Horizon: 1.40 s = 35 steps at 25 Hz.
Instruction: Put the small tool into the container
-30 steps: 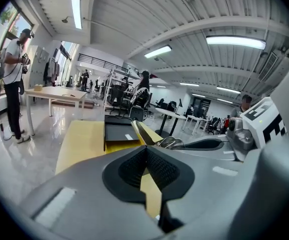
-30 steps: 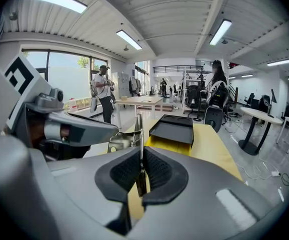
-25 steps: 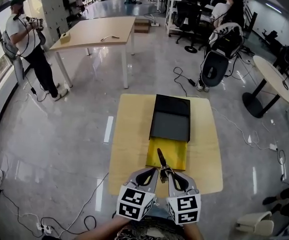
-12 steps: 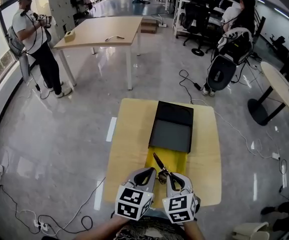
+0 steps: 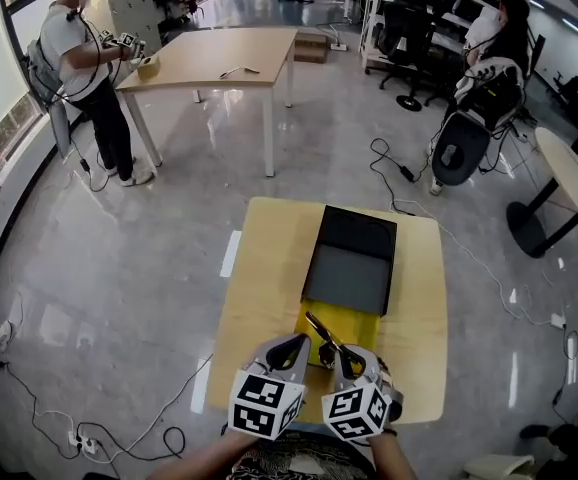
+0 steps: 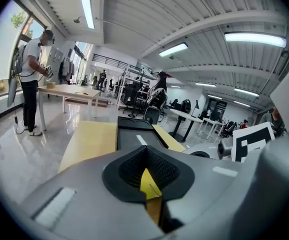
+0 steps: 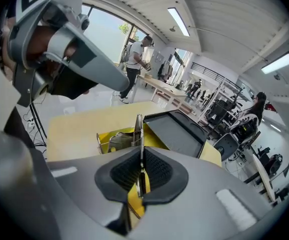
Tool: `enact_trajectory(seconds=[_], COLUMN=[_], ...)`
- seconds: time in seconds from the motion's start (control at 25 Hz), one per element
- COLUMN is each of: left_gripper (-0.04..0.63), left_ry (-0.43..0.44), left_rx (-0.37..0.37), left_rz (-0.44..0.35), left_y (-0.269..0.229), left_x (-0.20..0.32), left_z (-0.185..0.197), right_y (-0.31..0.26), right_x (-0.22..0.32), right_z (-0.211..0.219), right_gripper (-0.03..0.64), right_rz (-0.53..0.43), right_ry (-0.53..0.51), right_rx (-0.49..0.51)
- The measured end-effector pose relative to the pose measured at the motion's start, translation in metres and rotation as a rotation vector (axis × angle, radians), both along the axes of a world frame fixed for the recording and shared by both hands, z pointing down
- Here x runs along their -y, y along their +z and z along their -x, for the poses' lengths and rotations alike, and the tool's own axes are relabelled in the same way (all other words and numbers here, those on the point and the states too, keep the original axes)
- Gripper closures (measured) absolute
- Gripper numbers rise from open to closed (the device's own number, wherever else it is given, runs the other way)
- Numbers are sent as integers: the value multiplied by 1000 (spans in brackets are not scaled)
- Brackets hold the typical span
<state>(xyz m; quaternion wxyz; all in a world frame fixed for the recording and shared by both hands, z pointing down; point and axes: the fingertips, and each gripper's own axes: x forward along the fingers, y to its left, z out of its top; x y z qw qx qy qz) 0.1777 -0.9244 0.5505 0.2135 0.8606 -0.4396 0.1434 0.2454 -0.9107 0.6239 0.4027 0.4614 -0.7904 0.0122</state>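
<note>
A small metal tool (image 5: 320, 332) with a thin pointed end is clamped in my right gripper (image 5: 340, 351), which is shut on it. The tool's tip (image 7: 139, 129) reaches over the near end of the open yellow container (image 5: 353, 324) on the wooden table (image 5: 262, 278). The container's black lid (image 5: 352, 260) lies flat behind it. Several grey metal pieces (image 7: 118, 141) lie inside the container. My left gripper (image 5: 299, 345) is shut with nothing in it, close beside the right one at the container's near left corner. From the right gripper view, that left gripper (image 7: 72, 66) hangs above the table.
A person (image 5: 87, 66) stands far off by a long table (image 5: 219, 58) at the back left. Office chairs (image 5: 469, 118) and a round table (image 5: 574, 173) stand to the right. Cables (image 5: 99, 438) trail on the floor to the left of my table.
Both grippers stay close together at the table's near edge, and the tool leans a little more to the left. The head view has shifted slightly.
</note>
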Motion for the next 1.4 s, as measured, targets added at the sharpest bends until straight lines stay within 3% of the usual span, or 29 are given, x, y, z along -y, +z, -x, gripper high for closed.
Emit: enact_trajectory(seconds=[0.12, 0.32, 0.6, 0.84, 1.12, 1.4], left_gripper=[583, 583, 583, 583, 583, 583], left_ry=[-5, -8, -10, -22, -27, -12], left_rx=[6, 13, 20, 23, 23, 17], left_rz=[8, 11, 13, 14, 13, 3], left_y=[-3, 13, 4, -7, -15, -7], left_x=[35, 23, 62, 76, 94, 52], left_z=[-23, -24, -59, -40, -32, -31], right_y=[5, 33, 51, 55, 57, 68], right_x=[35, 29, 68, 81, 95, 51], right_z=[-22, -21, -49, -34, -27, -26], right_gripper=[607, 607, 607, 606, 591, 580], right_rz=[11, 15, 9, 28, 55, 67], right_ry=[-32, -85, -147, -169, -168, -141], right_rx=[-35, -103, -221, -288, -296, -288])
